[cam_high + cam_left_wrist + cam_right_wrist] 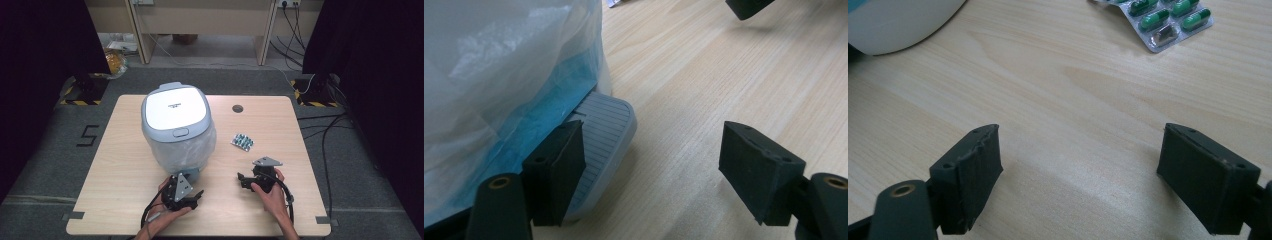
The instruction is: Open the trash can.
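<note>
With its jaws spread wide and empty, the left gripper (651, 170) sits at the ribbed grey foot pedal (604, 145) of the bag-lined white-lidded pedal bin (176, 125), probably to press it. The right gripper (1080, 175), likewise wide, waits near the tabletop's front edge, short of the green capsule blister pack (1163, 20).

Bin (176, 125) blocks left; bare table (280, 125) around blister pack (242, 141).

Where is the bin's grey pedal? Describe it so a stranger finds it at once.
Start at the big grey-and-white lidded bin lined with a clear plastic bag on the light wooden table. At the bin's base, on the person's side, a flat grey ribbed plastic pedal sticks out. Nothing else there is ribbed; the left claw stands open over it.
</note>
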`<state>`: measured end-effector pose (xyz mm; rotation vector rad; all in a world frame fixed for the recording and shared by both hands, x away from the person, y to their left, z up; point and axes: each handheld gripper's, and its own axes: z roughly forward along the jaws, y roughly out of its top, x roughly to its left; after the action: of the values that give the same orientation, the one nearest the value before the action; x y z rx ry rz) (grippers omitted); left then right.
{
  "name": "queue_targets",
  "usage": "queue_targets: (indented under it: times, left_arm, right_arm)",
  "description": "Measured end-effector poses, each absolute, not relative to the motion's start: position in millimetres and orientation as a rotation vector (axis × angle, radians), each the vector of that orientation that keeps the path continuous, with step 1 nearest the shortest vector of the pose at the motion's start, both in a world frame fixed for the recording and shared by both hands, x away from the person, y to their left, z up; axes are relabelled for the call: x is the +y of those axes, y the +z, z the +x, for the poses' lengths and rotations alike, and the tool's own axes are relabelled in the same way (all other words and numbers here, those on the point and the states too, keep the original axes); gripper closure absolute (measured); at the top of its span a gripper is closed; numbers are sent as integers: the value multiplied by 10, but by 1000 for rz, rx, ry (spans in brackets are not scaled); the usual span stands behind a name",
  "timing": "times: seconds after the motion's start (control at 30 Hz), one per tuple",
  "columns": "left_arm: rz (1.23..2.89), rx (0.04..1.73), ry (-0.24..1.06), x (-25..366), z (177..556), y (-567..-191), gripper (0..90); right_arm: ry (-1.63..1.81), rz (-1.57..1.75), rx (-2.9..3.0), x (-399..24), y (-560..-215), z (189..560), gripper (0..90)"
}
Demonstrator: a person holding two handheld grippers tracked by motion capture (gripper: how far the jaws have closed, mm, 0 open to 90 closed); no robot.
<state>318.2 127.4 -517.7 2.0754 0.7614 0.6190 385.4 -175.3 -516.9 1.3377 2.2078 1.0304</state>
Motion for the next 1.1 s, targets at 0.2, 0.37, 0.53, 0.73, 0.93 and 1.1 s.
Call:
queue_targets:
  times: [0.2, 0.37, 0.53, 0.73, 0.93, 1.1]
  left_arm:
    - [2101, 725, 648, 1263, 3174, -5203, 262]
    - [2106, 718, 623, 1283, 3189, -5203, 264]
    - [2122, 715, 618, 1278, 3192, -5209, 264]
    - [2146, 712, 602, 1286, 3210, -5209, 265]
    - [2167, 719, 566, 1287, 3240, -5215, 265]
    - [2163, 728, 549, 1291, 3255, -5216, 266]
  right_arm:
    - [1031, 1343, 2208, -1758, -5169, 3857, 172]
    - [1032, 1342, 2209, -1761, -5169, 3858, 170]
    - [1036, 1339, 2212, -1768, -5169, 3860, 168]
    - [1041, 1343, 2212, -1772, -5169, 3863, 167]
    - [1049, 1346, 2209, -1779, -5170, 3864, 166]
    - [1046, 1343, 2211, -1779, -5170, 3861, 166]
